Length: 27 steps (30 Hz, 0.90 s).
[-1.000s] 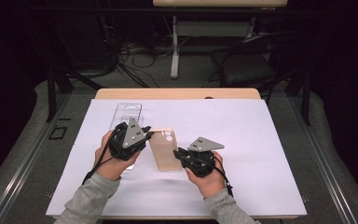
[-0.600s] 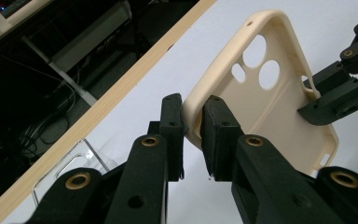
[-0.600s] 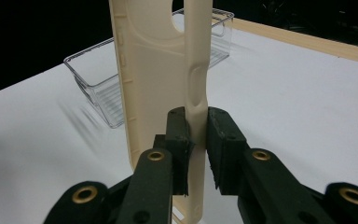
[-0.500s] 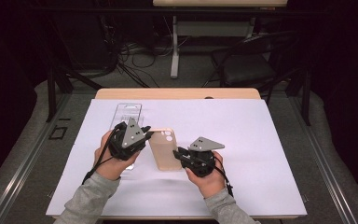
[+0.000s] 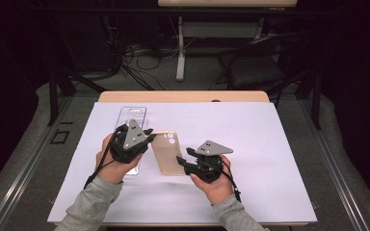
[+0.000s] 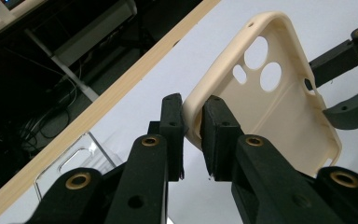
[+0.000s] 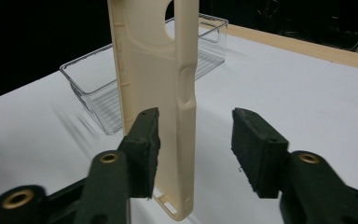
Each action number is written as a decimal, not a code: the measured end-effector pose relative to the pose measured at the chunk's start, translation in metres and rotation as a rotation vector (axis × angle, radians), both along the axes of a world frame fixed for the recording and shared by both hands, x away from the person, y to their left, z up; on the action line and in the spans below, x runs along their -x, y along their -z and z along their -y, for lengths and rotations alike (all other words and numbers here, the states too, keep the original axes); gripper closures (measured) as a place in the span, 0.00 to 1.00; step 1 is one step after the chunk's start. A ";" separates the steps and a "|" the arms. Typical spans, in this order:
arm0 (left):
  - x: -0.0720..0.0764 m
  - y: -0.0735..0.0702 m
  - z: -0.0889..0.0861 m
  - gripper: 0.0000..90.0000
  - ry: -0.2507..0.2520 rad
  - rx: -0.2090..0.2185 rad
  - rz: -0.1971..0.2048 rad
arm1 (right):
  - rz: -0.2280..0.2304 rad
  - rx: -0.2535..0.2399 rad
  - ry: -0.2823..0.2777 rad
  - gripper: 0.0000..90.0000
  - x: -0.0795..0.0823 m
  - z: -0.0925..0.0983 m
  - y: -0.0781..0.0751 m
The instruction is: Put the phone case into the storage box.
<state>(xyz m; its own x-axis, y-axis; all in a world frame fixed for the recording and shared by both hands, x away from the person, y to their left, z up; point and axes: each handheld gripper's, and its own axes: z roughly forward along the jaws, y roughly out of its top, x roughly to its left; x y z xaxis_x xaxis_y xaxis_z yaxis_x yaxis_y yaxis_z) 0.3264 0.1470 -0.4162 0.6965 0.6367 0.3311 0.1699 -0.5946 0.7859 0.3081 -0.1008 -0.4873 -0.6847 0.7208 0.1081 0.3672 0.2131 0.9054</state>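
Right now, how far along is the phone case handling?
Done: the beige phone case is off the table, out of the clear plastic tray. In hand: the left hand-held gripper is clamped on the case's edge; the right hand-held gripper has just been opening, its pads apart around the opposite edge, one close against it. Left: right hand pulling clear, and probably setting the case wherever it belongs.
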 end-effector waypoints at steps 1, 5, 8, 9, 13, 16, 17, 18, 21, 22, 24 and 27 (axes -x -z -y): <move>-0.001 0.000 -0.001 0.89 -0.002 0.000 -0.001 | 0.003 0.000 0.002 0.52 0.000 0.000 0.000; -0.003 0.002 -0.005 0.89 -0.015 0.007 0.004 | 0.019 0.005 0.011 0.44 -0.001 0.002 -0.001; -0.006 0.002 -0.008 0.89 -0.024 0.010 0.006 | 0.020 0.003 0.019 0.38 -0.003 0.004 -0.003; -0.006 0.003 -0.009 0.89 -0.028 0.013 0.006 | 0.024 0.002 0.022 0.36 -0.003 0.005 -0.003; -0.008 0.004 -0.012 0.89 -0.038 0.023 0.007 | 0.035 0.012 0.045 0.26 -0.006 0.008 -0.004; -0.010 0.005 -0.013 0.89 -0.043 0.027 0.009 | 0.028 0.024 0.057 0.18 -0.007 0.010 -0.004; -0.010 0.006 -0.014 0.89 -0.046 0.026 0.010 | 0.027 0.031 0.061 0.17 -0.008 0.010 -0.004; -0.011 0.006 -0.014 0.89 -0.045 0.030 0.012 | 0.026 0.038 0.063 0.16 -0.008 0.011 -0.003; -0.012 0.007 -0.016 0.89 -0.051 0.027 0.019 | 0.021 0.044 0.063 0.14 -0.010 0.012 -0.003; -0.013 0.008 -0.016 0.89 -0.054 0.027 0.022 | 0.021 0.048 0.065 0.13 -0.010 0.012 -0.003; -0.013 0.009 -0.017 0.89 -0.053 0.033 0.023 | 0.014 0.059 0.067 0.10 -0.011 0.012 -0.002; -0.014 0.011 -0.017 0.89 -0.053 0.033 0.024 | 0.005 0.067 0.069 0.05 -0.012 0.012 -0.001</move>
<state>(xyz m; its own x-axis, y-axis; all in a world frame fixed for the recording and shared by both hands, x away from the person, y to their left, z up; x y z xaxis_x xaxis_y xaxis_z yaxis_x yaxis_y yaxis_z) 0.3405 0.1643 -0.4269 0.6536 0.6831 0.3258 0.1809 -0.5590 0.8092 0.3203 -0.1130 -0.4863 -0.6338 0.7716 0.0551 0.3786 0.2474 0.8919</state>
